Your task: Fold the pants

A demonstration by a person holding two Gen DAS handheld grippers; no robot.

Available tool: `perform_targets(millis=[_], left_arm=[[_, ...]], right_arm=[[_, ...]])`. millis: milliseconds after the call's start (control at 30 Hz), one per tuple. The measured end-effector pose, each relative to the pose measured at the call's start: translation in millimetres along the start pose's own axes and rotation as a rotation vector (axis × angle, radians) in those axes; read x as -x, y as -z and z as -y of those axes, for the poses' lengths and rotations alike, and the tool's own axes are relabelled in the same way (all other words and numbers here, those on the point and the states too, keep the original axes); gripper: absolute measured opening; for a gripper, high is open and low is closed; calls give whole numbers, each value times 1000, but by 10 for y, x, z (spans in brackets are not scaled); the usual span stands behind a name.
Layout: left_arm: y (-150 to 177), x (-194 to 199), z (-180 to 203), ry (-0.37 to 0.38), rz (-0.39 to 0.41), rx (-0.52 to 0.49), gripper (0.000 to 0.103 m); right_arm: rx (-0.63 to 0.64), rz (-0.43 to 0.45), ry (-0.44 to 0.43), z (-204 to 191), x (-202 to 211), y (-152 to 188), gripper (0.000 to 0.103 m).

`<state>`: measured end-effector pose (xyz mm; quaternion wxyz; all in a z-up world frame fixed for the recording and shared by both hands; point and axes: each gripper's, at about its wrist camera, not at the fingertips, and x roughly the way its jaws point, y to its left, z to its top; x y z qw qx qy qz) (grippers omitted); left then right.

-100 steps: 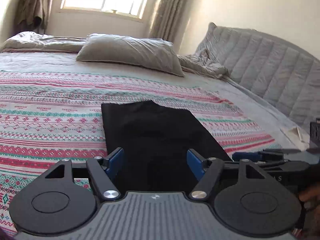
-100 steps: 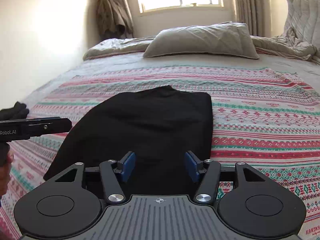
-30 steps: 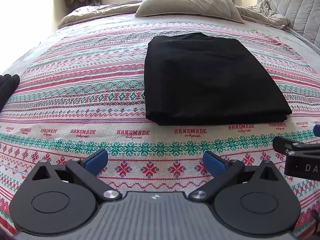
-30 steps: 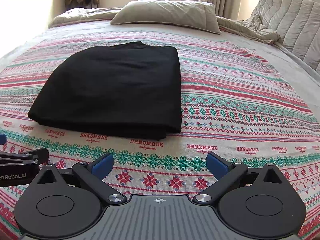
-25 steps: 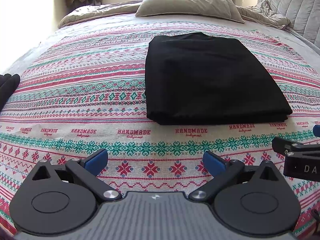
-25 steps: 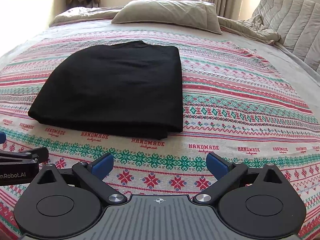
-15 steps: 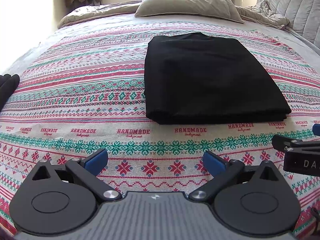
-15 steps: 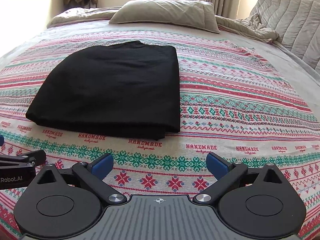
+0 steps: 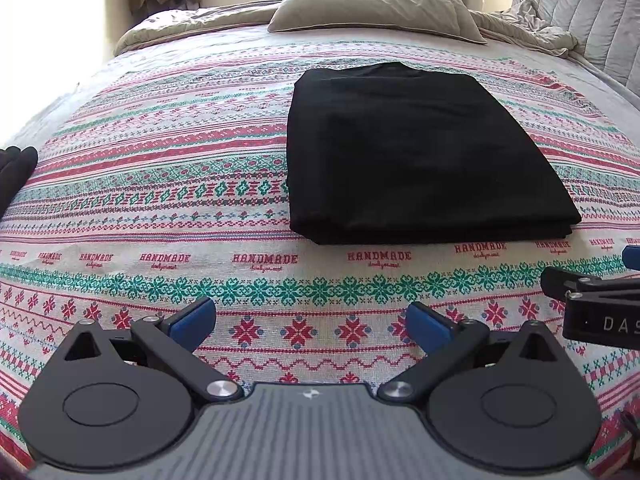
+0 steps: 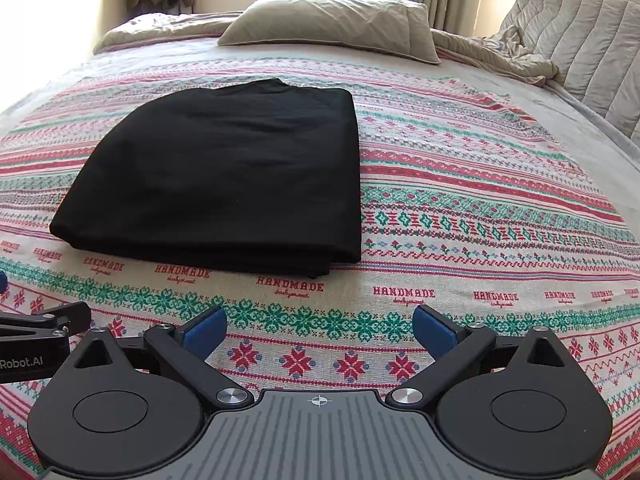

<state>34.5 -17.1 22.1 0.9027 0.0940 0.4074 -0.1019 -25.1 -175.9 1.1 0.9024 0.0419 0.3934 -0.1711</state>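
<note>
left tool (image 9: 310,322) spread | right tool (image 10: 320,326) spread | pants (image 9: 416,152) folded

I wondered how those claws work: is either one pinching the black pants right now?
No: the left gripper and right gripper are both open over the patterned bedspread, apart from the folded black pants.

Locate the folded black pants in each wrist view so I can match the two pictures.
Left wrist view: the folded black pants lie right of centre, on the patterned bedspread.
Right wrist view: the pants lie left of centre, on the same bedspread.
Shared landmark: the grey pillow at the far end of the bed, beyond the pants in both views.
</note>
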Motion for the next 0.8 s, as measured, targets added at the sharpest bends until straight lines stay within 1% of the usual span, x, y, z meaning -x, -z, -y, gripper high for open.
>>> perform_targets(millis=[467, 800], left_arm=[[4, 0, -10, 1, -2, 1, 103], [-3, -9, -52, 21, -4, -8, 103]], right_arm=[[3, 0, -1, -8, -14, 1, 100], [9, 4, -2, -23, -24, 6, 100]])
